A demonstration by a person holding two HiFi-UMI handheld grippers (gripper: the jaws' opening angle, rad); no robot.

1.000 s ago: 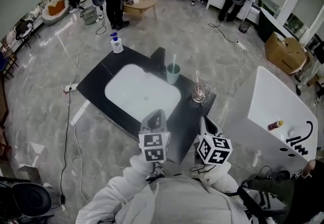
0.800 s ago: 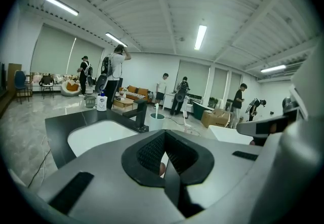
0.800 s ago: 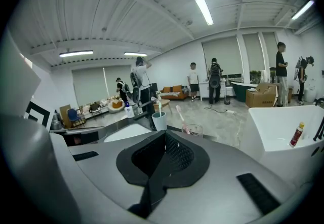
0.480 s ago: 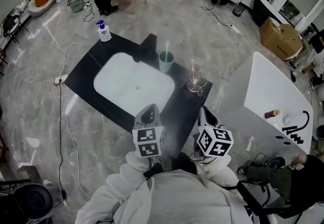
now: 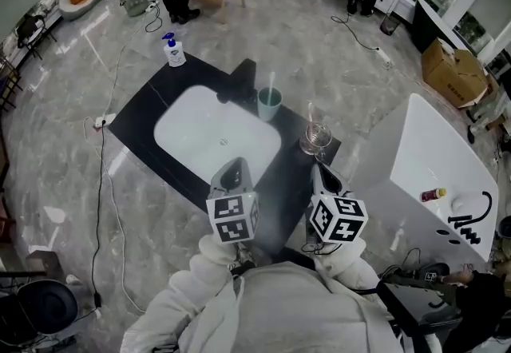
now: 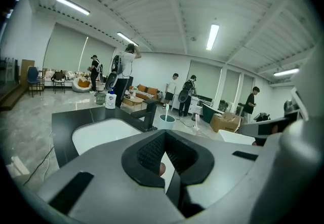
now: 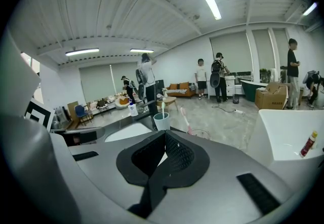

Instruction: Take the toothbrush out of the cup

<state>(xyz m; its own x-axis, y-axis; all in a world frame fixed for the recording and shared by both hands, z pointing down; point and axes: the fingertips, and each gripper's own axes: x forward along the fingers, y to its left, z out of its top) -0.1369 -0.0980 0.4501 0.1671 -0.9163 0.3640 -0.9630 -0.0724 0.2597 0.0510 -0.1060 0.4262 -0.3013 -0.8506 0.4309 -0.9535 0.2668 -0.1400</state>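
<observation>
Both tools are held low over the near edge of the black desk (image 5: pixel 283 176), side by side. The left tool (image 5: pixel 232 172) is closed, with nothing between its jaws; the right tool (image 5: pixel 323 176) is likewise closed and empty. A white sink (image 5: pixel 215 140) is set into the desk. A teal cup (image 5: pixel 269 104) is placed at the far edge, just beside the faucet (image 5: pixel 239 80), and a white toothbrush (image 5: pixel 271 84) is stood upright in it. A glass (image 5: pixel 316 138) with a pink brush (image 5: pixel 311 116) leaned in it is seen at the far right corner. A soap bottle (image 5: pixel 173 52) is placed at the far left corner. The cup and the glass are well apart from both tools.
</observation>
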